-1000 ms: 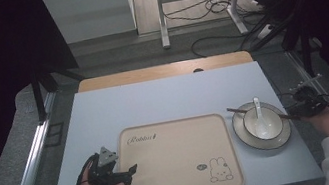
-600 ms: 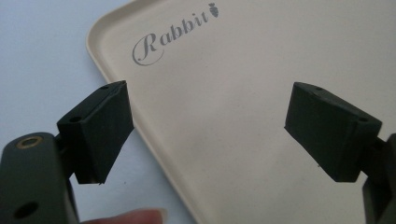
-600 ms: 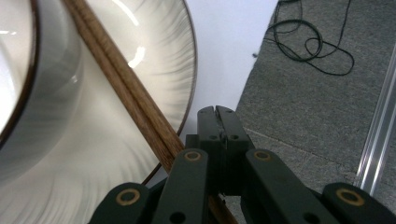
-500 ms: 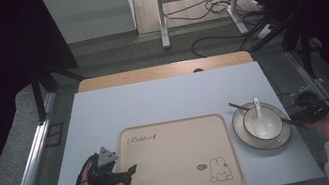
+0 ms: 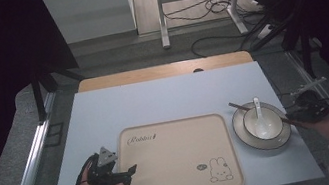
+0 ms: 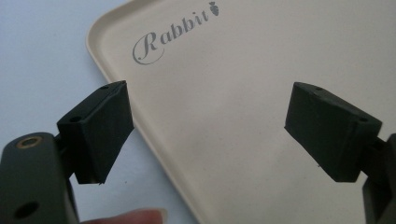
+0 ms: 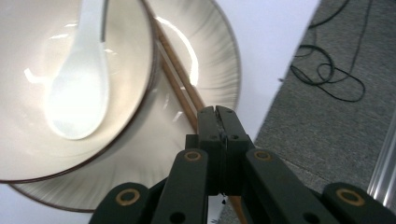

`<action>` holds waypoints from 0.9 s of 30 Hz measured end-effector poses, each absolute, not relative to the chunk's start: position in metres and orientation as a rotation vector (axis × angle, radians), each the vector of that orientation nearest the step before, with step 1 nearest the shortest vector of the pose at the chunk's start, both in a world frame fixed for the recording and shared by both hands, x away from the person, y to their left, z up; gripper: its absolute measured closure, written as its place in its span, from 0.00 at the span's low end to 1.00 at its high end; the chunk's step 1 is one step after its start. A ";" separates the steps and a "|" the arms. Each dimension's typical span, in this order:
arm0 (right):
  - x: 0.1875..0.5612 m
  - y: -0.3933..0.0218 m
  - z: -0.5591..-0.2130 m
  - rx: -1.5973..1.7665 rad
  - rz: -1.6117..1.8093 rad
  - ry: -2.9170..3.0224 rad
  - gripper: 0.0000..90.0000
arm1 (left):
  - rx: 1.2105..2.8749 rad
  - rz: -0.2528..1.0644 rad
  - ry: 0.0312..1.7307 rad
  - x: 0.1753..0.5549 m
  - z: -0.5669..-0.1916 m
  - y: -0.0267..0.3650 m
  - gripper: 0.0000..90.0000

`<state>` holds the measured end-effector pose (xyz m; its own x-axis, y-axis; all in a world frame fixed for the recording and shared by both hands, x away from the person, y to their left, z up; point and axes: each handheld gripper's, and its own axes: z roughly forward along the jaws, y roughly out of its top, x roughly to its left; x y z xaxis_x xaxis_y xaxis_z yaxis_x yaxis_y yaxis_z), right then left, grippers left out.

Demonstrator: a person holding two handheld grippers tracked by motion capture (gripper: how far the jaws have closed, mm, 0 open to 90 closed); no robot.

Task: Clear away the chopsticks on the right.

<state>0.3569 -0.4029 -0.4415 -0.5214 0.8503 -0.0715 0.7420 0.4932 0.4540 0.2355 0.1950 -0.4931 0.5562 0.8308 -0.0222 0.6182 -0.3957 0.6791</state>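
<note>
A beige tray (image 5: 178,156) printed with "Rabbit" lies at the table's front middle. My left gripper (image 5: 128,174) hangs open over the tray's left edge (image 6: 107,60), with nothing between its pads (image 6: 100,130). To the right of the tray a white bowl (image 5: 264,124) holding a white spoon (image 5: 258,107) stands on a dark-rimmed plate (image 5: 282,139). A pair of brown chopsticks (image 5: 238,106) lies across the plate behind the bowl. My right gripper (image 5: 292,119) is shut on their near end (image 7: 180,74), at the plate's right rim (image 7: 205,51).
The white tabletop (image 5: 164,100) stretches behind the tray. Its right edge runs just past the plate, with grey carpet and cables (image 7: 327,79) below. A metal rail (image 5: 32,165) runs along the left side.
My right gripper has shifted a little and risen slightly with the chopsticks still in it. The left gripper has stayed where it was.
</note>
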 end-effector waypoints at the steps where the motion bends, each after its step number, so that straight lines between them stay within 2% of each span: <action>1: 0.357 -0.402 -0.442 1.342 0.533 2.460 0.99 | 2.147 0.426 1.159 0.236 -0.493 0.195 0.17; 27: 0.358 -0.410 -0.450 1.339 0.527 2.467 0.99 | 2.158 0.420 1.153 0.236 -0.494 0.195 0.17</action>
